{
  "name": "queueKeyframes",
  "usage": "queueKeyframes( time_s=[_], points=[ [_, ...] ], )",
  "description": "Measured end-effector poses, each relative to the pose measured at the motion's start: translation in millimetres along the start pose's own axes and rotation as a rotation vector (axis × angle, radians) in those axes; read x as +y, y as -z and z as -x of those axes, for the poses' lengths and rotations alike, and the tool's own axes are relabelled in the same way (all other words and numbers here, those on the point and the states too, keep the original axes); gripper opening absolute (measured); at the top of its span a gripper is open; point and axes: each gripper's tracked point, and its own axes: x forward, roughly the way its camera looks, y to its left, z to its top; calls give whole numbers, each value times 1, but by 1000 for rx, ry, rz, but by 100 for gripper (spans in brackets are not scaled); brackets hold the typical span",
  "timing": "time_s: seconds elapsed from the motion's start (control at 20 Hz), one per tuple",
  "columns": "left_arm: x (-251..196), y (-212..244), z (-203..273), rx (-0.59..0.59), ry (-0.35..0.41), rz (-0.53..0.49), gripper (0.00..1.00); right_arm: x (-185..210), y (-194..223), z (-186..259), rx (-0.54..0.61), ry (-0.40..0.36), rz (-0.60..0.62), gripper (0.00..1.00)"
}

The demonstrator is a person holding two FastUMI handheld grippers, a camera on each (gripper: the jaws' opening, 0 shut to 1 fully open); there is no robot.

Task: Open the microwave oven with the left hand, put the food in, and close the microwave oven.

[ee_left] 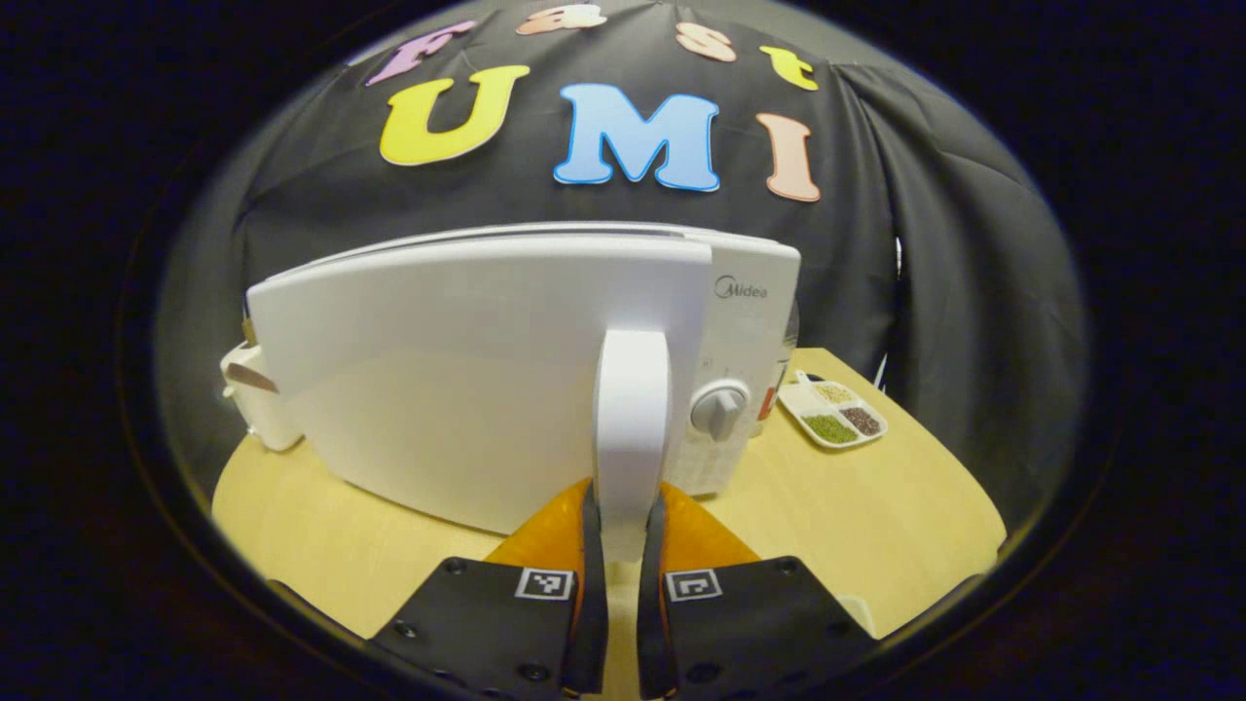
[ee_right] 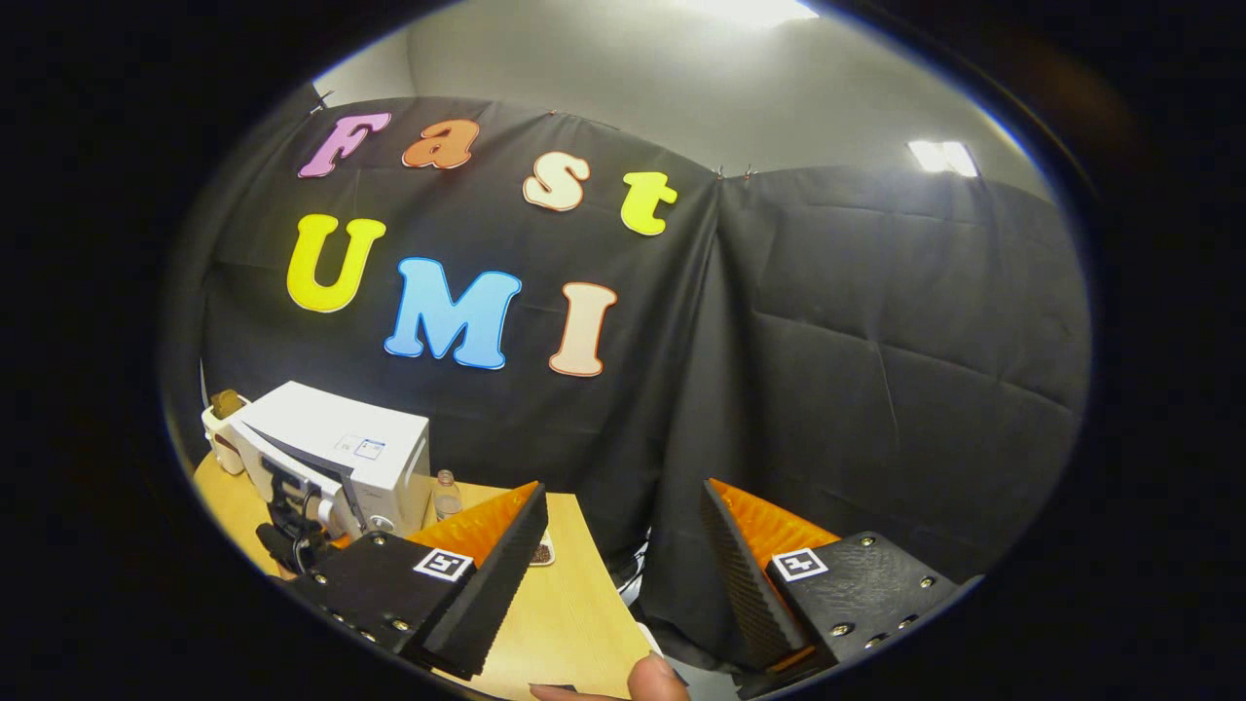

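Standing on a pale wooden table (ee_left: 876, 516) against the black cloth wall, the white microwave (ee_left: 750, 292) has its door (ee_left: 467, 380) swung partly out, Midea printed on the control panel above a dial (ee_left: 718, 409). A divided dish (ee_left: 835, 414) of what look like grains sits beside it. The left gripper (ee_left: 623, 526) pinches the door handle (ee_left: 631, 419). The right gripper (ee_right: 623, 555) hangs wide apart, holding nothing, off the table's edge.

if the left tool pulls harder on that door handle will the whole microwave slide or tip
Possibly a slide rather than a tip. The microwave sits low and wide on the smooth wooden table, so tipping seems unlikely. The left tool is clamped on the rigid handle, and the door looks ajar, so it should swing freely.
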Motion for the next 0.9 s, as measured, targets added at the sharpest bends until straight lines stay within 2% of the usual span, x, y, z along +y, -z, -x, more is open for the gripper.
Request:
queueKeyframes(
  time_s=[0.1, 0.15, 0.2, 0.35, 0.4, 0.45, 0.5, 0.65, 0.75, 0.8, 0.9],
  points=[
    [22, 21, 41, 22, -42, 3, 20, -4, 3, 13, -12, -31, -31, 98],
    [33, 29, 59, 34, -65, 22, 18, -7, 6, 18, -23, -46, -43, 96],
    [46, 37, 76, 48, -94, 40, 20, -10, 7, 24, -29, -66, -53, 96],
    [97, 62, 120, 102, -242, 61, 17, -23, 17, 45, -29, -125, -90, 96],
    [116, 69, 134, 116, -292, 72, 20, -26, 21, 51, -32, -146, -104, 96],
    [135, 73, 147, 122, -331, 87, 17, -25, 31, 56, -25, -166, -110, 96],
    [154, 80, 161, 134, -364, 107, 20, -25, 42, 61, -10, -184, -111, 96],
    [196, 90, 185, 149, -354, 268, 19, -17, 60, 79, 24, -232, -122, 96],
    [217, 95, 195, 135, -344, 332, 16, -8, 65, 90, 33, -246, -121, 96],
    [222, 100, 200, 133, -328, 334, 16, -4, 68, 93, 36, -238, -113, 96],
    [233, 103, 204, 137, -284, 271, 16, 11, 74, 96, 46, -223, -92, 96]
  ],
)
